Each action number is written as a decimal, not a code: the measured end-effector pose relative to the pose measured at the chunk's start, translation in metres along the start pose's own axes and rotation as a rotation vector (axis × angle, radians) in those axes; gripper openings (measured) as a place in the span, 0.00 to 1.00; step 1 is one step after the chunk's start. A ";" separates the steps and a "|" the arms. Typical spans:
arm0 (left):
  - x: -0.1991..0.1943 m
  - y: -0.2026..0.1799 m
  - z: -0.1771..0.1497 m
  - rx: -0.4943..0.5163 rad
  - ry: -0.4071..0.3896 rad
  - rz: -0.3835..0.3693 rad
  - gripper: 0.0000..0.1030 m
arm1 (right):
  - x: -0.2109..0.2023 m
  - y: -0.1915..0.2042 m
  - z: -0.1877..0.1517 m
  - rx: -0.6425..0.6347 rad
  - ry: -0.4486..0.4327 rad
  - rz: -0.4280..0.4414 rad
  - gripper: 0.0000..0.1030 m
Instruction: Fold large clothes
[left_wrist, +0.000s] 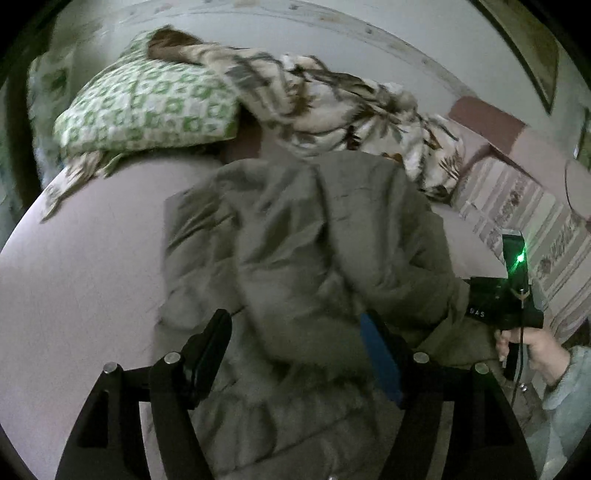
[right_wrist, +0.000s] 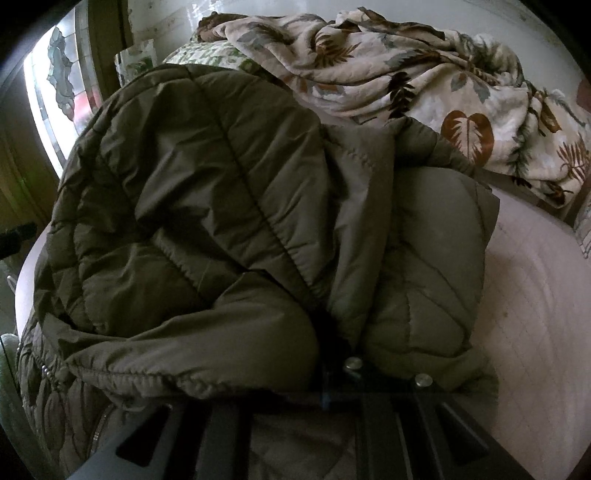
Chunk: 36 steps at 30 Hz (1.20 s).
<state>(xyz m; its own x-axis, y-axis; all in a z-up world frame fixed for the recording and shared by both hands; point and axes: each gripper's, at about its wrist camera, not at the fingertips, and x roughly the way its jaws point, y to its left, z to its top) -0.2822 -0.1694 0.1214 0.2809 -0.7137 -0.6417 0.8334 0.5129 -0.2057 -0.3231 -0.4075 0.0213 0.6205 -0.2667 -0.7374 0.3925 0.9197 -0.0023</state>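
Observation:
An olive quilted jacket (left_wrist: 306, 236) lies bunched on the pink bed sheet (left_wrist: 92, 258). My left gripper (left_wrist: 293, 317) stands open just over the jacket's near part. Its black finger (left_wrist: 210, 339) and blue-padded finger (left_wrist: 380, 354) are wide apart, with fabric lying under and between them and nothing pressed. At the right a person's hand (left_wrist: 528, 350) holds the right gripper's black body (left_wrist: 506, 295) at the jacket's edge. In the right wrist view the jacket (right_wrist: 221, 184) fills the frame. My right gripper (right_wrist: 334, 354) is buried in its folds, shut on gathered fabric, and its tips are hidden.
A green-patterned pillow (left_wrist: 147, 107) and a rumpled leaf-print blanket (left_wrist: 351, 110) lie at the far side of the bed. Striped floral bedding (left_wrist: 517, 214) lies at the right. A stained-glass window (right_wrist: 55, 92) is beyond the bed's left end. Bare sheet (right_wrist: 535, 295) shows right of the jacket.

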 end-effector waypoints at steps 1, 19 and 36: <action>0.013 -0.007 0.001 0.023 0.025 0.008 0.71 | 0.000 -0.001 0.000 -0.002 0.001 0.000 0.13; 0.088 -0.014 -0.031 0.062 0.195 0.084 0.71 | -0.077 0.037 -0.033 -0.165 -0.093 -0.090 0.35; 0.090 -0.018 -0.042 0.082 0.166 0.091 0.71 | -0.085 0.037 -0.004 0.084 -0.119 0.024 0.84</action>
<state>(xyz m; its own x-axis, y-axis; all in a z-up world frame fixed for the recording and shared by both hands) -0.2918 -0.2232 0.0362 0.2805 -0.5743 -0.7691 0.8460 0.5264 -0.0845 -0.3636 -0.3496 0.0809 0.7049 -0.2815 -0.6510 0.4288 0.9003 0.0750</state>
